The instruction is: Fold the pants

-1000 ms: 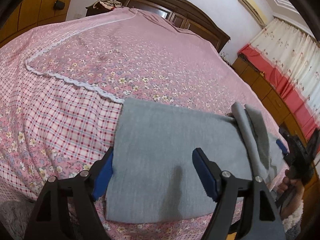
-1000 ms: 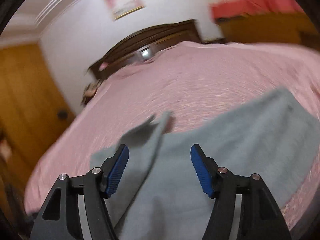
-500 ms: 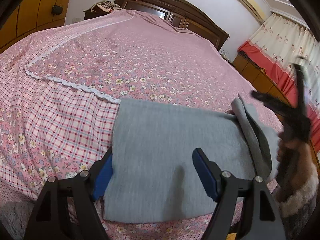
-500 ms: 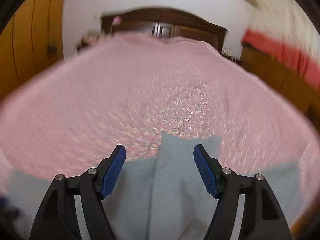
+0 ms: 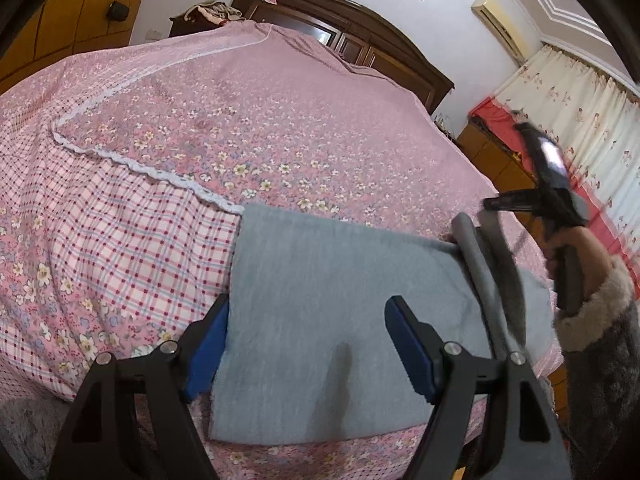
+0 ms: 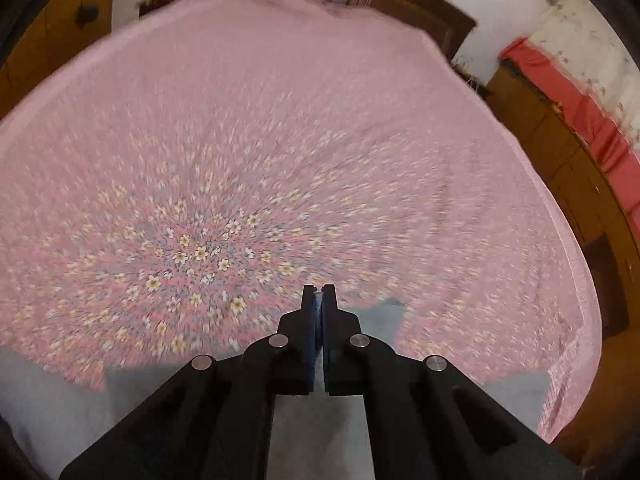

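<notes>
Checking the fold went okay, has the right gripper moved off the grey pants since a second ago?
Yes. In the left wrist view the right gripper has risen from low beside the pants toward the curtain; its jaws have just closed, nothing between them.

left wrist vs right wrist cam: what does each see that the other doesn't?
Left wrist only: left gripper, jaws open over the folded grey pants; the right gripper's body in a hand at the right; white lace trim; curtains.

Right wrist only: right gripper, jaws shut, seemingly empty, having just closed.

Both: pink floral bedspread, dark headboard, the pants.
</notes>
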Action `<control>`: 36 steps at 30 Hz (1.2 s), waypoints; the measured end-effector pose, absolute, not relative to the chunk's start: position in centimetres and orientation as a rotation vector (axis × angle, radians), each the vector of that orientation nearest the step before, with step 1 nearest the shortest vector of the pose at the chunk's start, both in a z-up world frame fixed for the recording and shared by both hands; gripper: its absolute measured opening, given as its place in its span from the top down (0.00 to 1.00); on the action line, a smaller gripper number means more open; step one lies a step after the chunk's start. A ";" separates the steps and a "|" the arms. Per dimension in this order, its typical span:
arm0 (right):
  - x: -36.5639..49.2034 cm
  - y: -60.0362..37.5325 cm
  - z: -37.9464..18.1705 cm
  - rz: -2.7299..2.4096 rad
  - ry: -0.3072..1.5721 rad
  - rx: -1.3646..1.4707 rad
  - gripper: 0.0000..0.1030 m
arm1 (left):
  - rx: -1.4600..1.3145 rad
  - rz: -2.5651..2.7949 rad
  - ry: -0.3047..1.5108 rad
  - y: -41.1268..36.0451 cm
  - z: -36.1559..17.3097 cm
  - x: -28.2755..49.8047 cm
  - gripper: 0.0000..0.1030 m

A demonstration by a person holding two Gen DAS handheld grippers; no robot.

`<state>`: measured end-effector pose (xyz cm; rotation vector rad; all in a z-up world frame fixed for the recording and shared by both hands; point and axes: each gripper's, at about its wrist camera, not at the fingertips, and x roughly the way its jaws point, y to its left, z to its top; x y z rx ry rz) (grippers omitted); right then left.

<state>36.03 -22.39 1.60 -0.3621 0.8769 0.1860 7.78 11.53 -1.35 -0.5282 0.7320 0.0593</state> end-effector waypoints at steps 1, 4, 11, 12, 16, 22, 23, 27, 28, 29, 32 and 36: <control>35.1 -23.2 2.3 0.218 0.856 -0.319 0.97 | -0.536 0.053 0.734 11.7 -1.3 7.6 0.23; 31.2 -24.7 4.7 0.343 0.771 -0.219 0.97 | -0.543 0.048 0.728 11.9 -1.2 7.2 0.23; 21.0 -18.0 11.0 0.759 0.501 -0.298 0.97 | -0.582 0.067 0.627 13.5 0.1 4.6 0.23; 20.4 -17.0 11.1 0.809 0.487 -0.306 0.97 | -0.610 0.076 0.608 14.2 0.2 3.9 0.23; 15.6 -9.4 8.7 1.023 0.513 -0.384 0.97 | -0.728 0.186 0.516 17.5 0.3 0.5 0.23; 11.4 -3.0 -0.1 1.174 0.672 -0.534 0.97 | -0.911 0.302 0.464 22.0 -1.2 -4.0 0.23; 10.5 -2.1 -1.6 1.181 0.685 -0.582 0.97 | -0.946 0.300 0.452 22.6 -1.6 -4.6 0.23; 9.2 -0.6 -4.8 1.151 0.716 -0.679 0.97 | -1.031 0.288 0.411 24.5 -2.6 -6.3 0.23; 9.2 -0.7 -5.0 1.149 0.719 -0.673 0.97 | -1.050 0.280 0.408 24.9 -2.8 -6.5 0.23; 9.4 -1.1 -5.0 1.147 0.715 -0.663 0.97 | -1.063 0.268 0.408 25.1 -3.0 -6.6 0.23; 9.7 -1.7 -3.7 1.160 0.656 -0.631 0.96 | -1.059 0.252 0.414 25.3 -3.0 -6.6 0.23; 10.7 -6.3 -0.3 1.176 0.626 -0.457 0.82 | -1.009 0.240 0.434 24.9 -2.5 -5.7 0.23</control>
